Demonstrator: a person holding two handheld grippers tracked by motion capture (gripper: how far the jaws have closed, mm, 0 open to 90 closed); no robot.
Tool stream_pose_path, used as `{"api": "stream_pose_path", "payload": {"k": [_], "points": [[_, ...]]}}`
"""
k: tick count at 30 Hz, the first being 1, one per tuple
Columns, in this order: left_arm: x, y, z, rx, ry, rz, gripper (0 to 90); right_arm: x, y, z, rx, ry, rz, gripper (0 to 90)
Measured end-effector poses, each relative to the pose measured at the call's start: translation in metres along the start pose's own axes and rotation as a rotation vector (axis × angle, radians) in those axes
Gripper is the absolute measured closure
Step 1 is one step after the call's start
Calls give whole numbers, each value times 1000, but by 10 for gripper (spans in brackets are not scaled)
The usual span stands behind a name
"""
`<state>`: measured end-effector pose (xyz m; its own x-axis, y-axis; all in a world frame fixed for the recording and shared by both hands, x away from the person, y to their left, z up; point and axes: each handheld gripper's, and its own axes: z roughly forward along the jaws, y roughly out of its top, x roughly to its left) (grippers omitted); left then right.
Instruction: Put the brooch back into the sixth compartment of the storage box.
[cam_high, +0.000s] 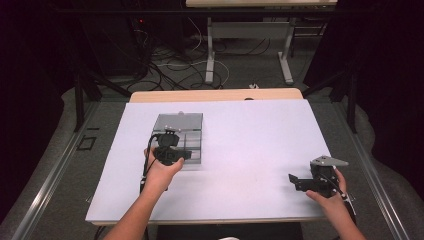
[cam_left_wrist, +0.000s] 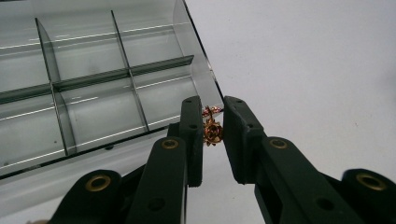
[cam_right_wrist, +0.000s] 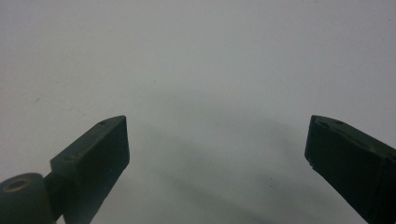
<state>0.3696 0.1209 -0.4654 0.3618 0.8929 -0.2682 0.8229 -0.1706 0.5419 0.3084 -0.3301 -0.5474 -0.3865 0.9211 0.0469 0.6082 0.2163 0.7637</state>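
A small gold rose-shaped trinket (cam_left_wrist: 213, 132), pinched upright beside the clear divided box (cam_left_wrist: 93, 79).

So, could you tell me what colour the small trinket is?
Gold with pink, best in the left gripper view: trinket.

Divided box (cam_high: 179, 131) on table's (cam_high: 260, 150) left half
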Motion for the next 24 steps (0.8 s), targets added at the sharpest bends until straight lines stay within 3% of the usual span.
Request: {"api": "stream_pose_path", "payload": {"k": [24], "points": [[-4, 15, 10, 40, -9, 15, 787, 0, 0, 0, 0, 1, 0, 64]]}}
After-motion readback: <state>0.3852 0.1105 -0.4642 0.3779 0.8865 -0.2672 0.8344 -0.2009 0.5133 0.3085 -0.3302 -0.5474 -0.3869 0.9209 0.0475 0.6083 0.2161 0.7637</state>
